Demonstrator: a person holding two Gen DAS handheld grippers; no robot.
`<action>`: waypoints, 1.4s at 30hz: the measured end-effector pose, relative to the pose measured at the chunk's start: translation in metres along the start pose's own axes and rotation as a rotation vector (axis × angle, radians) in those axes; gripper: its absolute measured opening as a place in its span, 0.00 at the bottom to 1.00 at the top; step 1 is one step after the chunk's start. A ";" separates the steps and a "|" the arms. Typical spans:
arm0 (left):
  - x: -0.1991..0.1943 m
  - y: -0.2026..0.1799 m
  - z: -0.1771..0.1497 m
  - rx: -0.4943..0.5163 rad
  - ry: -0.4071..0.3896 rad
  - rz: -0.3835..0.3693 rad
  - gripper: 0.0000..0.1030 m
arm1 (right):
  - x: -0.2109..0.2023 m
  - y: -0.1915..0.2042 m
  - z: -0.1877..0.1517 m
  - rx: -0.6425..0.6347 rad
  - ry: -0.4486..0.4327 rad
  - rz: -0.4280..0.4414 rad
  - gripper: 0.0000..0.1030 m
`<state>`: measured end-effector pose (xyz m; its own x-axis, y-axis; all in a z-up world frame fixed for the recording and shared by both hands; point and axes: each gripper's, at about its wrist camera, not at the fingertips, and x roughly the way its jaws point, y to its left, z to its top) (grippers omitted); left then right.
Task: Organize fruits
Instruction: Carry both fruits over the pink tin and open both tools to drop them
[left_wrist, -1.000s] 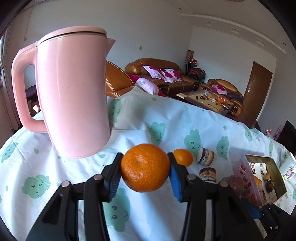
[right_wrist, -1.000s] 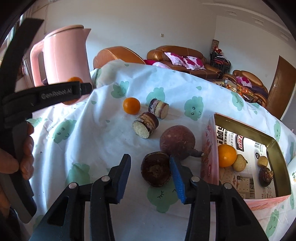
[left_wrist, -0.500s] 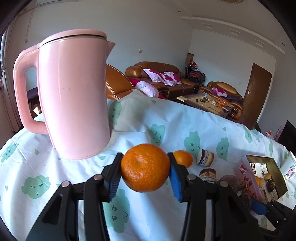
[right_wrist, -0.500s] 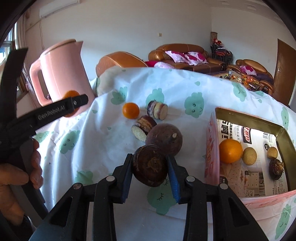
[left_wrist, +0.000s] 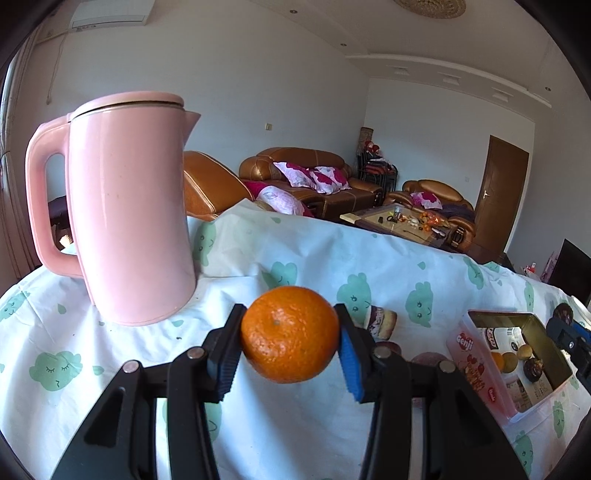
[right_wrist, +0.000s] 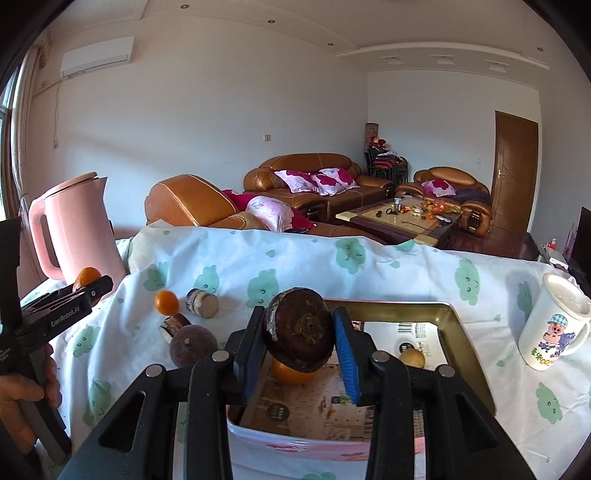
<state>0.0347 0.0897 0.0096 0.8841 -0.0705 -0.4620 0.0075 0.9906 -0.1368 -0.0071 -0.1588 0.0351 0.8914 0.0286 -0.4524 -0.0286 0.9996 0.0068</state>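
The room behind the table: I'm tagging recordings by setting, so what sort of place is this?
Most likely a home living room. Brown leather sofas with floral cushions stand around a cluttered coffee table, an air conditioner hangs on the wall, and a wooden door is on the right.

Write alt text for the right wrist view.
The right gripper holds a dark brown fruit above an open tin that already has an orange inside. Left of it on the cloth lie more fruit, with a pink kettle behind and a mug to the right.
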 end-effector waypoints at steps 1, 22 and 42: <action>-0.002 -0.005 -0.001 0.006 -0.001 -0.008 0.47 | -0.001 -0.007 0.000 0.009 -0.003 -0.007 0.37; -0.003 -0.193 -0.025 0.262 0.072 -0.262 0.47 | 0.010 -0.116 0.001 0.099 0.027 -0.140 0.37; 0.011 -0.231 -0.041 0.340 0.210 -0.259 0.47 | 0.050 -0.103 -0.016 0.063 0.170 -0.008 0.37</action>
<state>0.0241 -0.1446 0.0004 0.7196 -0.3081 -0.6223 0.3991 0.9169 0.0076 0.0333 -0.2606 -0.0023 0.8019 0.0248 -0.5969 0.0108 0.9984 0.0560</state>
